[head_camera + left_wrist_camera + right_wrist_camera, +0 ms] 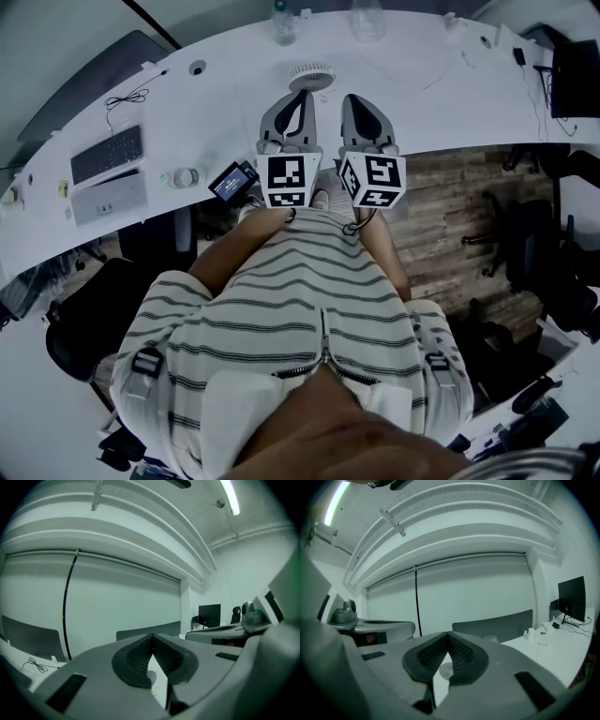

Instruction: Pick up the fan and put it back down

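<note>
A small white round fan (pixel 310 75) stands on the curved white desk (pixel 441 103), just beyond both grippers. My left gripper (pixel 302 97) and right gripper (pixel 352 99) are held side by side, pointing at the fan from close by without touching it. Both are shut with nothing between the jaws. In the left gripper view the pads of the left gripper (pixel 152 639) meet, and a sliver of the fan (pixel 151 676) shows below them. The right gripper (pixel 449 637) has its pads together too, with the fan's grille (pixel 446 670) showing in the gap under them.
A keyboard (pixel 106 155) and a flat grey device (pixel 111 197) lie on the desk's left part. A small screen gadget (pixel 232 181) sits at the desk's edge by my left gripper. A bottle (pixel 283 23) and a clear jar (pixel 367 19) stand behind the fan. Office chairs (pixel 525 234) stand at the right.
</note>
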Tool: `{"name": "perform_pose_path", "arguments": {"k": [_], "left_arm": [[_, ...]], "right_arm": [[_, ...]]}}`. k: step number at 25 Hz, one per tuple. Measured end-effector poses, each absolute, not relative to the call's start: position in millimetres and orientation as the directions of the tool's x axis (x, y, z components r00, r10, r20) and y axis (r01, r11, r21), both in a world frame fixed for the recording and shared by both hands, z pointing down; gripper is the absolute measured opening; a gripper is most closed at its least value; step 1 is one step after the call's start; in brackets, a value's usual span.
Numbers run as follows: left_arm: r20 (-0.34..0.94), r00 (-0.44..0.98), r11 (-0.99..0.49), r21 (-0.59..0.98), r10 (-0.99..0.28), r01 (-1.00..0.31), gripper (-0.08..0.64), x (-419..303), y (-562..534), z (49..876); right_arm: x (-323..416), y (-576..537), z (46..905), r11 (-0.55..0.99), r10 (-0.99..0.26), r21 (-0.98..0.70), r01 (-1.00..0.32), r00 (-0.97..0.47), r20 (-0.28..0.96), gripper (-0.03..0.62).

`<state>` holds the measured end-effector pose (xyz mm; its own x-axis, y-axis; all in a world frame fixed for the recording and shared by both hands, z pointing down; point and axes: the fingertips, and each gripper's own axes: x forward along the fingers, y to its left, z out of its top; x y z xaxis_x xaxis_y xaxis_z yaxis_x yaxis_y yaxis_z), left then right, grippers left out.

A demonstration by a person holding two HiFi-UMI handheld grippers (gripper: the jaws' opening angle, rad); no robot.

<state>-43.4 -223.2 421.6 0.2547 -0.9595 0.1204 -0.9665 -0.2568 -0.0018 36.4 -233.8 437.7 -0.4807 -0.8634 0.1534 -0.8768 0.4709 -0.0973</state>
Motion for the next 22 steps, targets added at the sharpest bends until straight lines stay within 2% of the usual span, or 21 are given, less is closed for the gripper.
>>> {"name": "perform_pose_path", "arguments": {"k": [22], "left_arm": [[0.121, 0.26, -0.262, -0.005, -0.958, -0.965, 0.008, -38.3, -213.3, 421.2]], "right_arm": [[33.6, -219.8, 431.1, 0.491, -0.857, -0.088, -0.867, -0.498, 0.131, 0.011]]}}
